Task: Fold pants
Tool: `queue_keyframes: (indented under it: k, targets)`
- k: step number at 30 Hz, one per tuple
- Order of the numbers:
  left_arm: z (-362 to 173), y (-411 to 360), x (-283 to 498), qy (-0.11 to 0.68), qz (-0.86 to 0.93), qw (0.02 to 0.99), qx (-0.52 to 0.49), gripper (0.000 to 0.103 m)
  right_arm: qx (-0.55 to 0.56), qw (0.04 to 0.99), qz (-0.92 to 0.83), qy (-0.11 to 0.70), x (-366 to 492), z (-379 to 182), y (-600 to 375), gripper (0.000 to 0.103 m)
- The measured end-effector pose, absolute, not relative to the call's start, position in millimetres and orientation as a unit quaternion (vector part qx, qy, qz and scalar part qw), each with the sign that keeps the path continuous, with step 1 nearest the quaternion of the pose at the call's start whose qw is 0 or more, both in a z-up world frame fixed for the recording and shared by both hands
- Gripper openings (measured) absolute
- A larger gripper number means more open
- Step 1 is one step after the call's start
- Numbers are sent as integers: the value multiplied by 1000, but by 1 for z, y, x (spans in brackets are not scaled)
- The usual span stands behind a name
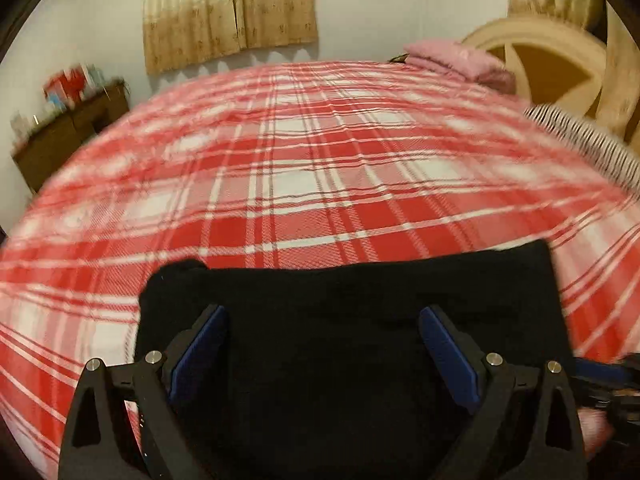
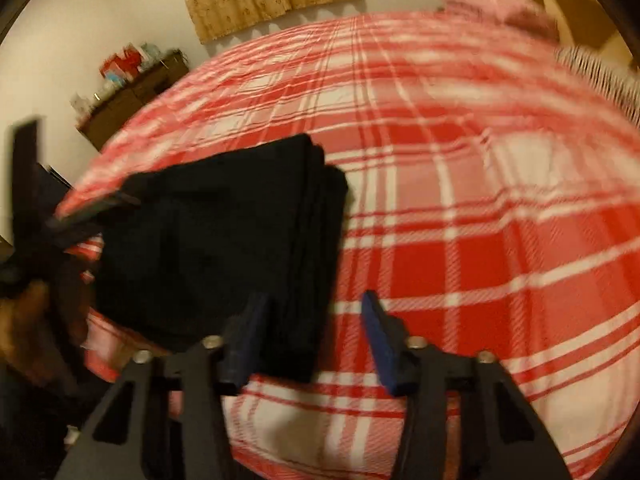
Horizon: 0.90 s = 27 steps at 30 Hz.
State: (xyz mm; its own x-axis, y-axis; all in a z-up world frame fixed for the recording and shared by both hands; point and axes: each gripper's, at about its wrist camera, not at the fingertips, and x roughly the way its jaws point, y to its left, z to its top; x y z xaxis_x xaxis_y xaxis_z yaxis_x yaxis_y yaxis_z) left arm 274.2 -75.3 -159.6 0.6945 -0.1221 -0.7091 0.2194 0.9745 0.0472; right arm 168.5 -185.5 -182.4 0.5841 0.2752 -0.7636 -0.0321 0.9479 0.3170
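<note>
The black pants [image 1: 344, 312] lie folded into a thick rectangle on the red and white plaid bed cover [image 1: 304, 168]. My left gripper [image 1: 322, 350] is open, its blue pads spread wide just above the near part of the pants. In the right wrist view the folded pants [image 2: 224, 240] lie to the left, layered edges facing right. My right gripper [image 2: 310, 344] is open at the pants' near right corner, holding nothing. The left gripper [image 2: 44, 216] shows blurred at the far left of that view.
A pink pillow [image 1: 460, 60] and a striped pillow [image 1: 588, 140] lie by the cream headboard [image 1: 560, 64]. A brown cabinet [image 1: 68, 132] with clutter stands left of the bed. Beige curtains [image 1: 232, 12] hang on the far wall. Both views are motion-blurred.
</note>
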Motion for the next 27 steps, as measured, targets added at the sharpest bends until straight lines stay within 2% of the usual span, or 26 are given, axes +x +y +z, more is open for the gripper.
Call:
queue_keyframes:
  k: [2,4,12,14,16,19,27]
  targets:
    - [-159,-74,272,376,-95,920,62,97,141,874,106,453,170,-179,-183,19]
    - [-160,-67,270,374,-101,921,51,97,128,877,110,449,166,-172,-180,18]
    - [-146,-39,254,355,-91,930,28,97,116,878,118,449,167,-182,-184,27]
    - [-143,-30,254,351,-81,933,30,97,115,885,113,437,163,-181,-184,41]
    - [-141,-16,252,344,-69,936,29,97,121,888,112,429,161,-181,-186,47]
    - [-146,4,254,352,-54,934,27,97,134,893,109,416,162,-178,-190,70]
    - [-168,29,258,374,-50,926,-1,97,159,900,86,397,176,-175,-198,71]
